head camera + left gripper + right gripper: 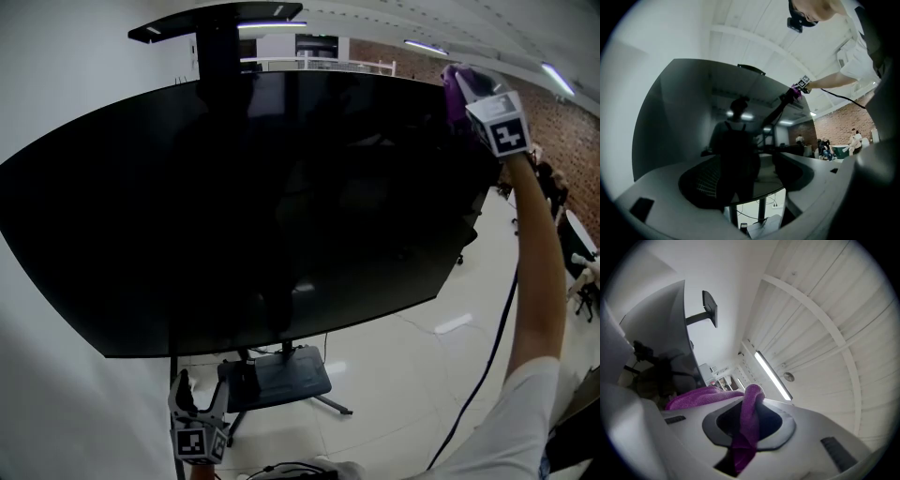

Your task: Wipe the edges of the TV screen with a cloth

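Observation:
A large black TV screen [253,206] on a wheeled stand fills the head view. My right gripper [459,86] is raised to the screen's top right corner and is shut on a purple cloth [454,94]. The cloth lies against that corner's edge. In the right gripper view the cloth [746,423] is pinched between the jaws and bunches toward the screen [661,329]. My left gripper [199,398] hangs low under the screen's bottom edge, open and holding nothing. The left gripper view shows the screen [693,117] and, far off, the right gripper [797,89] at the corner.
The stand's dark base tray [281,370] sits on the white floor below the screen. A black shelf [220,21] tops the stand's pole. A cable [487,366] trails along the floor beside my right arm. A brick wall [567,122] and seated people [825,147] are to the right.

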Demonstrator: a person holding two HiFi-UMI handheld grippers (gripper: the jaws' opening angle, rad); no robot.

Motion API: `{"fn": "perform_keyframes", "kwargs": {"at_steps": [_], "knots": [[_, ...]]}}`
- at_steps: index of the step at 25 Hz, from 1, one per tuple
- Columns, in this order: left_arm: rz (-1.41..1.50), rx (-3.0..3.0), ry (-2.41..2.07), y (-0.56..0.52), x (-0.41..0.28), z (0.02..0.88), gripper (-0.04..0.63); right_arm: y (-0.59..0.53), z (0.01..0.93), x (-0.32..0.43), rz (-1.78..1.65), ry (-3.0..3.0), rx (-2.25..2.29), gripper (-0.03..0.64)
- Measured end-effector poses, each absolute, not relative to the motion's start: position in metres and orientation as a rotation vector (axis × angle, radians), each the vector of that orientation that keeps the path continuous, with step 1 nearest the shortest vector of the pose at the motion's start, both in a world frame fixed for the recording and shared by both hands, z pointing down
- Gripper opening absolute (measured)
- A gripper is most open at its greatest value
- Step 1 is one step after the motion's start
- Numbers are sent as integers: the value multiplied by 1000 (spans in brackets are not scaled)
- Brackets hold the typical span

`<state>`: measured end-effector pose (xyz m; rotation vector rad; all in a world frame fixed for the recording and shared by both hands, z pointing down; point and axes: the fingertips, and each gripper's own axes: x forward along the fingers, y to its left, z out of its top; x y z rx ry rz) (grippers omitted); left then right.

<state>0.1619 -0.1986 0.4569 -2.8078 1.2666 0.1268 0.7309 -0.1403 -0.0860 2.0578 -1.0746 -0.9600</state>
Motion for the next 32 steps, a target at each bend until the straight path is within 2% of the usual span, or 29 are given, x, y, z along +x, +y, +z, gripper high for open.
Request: {"fn": "perform_keyframes", "kwargs": {"at_steps": [7, 21, 25, 28, 32], "knots": [[127, -2818, 1288, -211, 188, 442, 362, -99, -85, 829, -818, -951, 2170, 63], [81, -2810, 1313, -217, 225, 466, 362, -48, -76, 940, -618, -845, 2256, 63], [69, -2813, 1315, -221, 236, 466, 362, -47, -45, 970, -500, -1046, 2392, 60], [44, -2822, 1292, -218, 243, 470, 362, -50, -14, 965, -598, -1337, 2541, 57], [34, -2852, 1265, -210, 260, 465, 362, -48, 45, 965, -606, -1438, 2611, 55]]}}
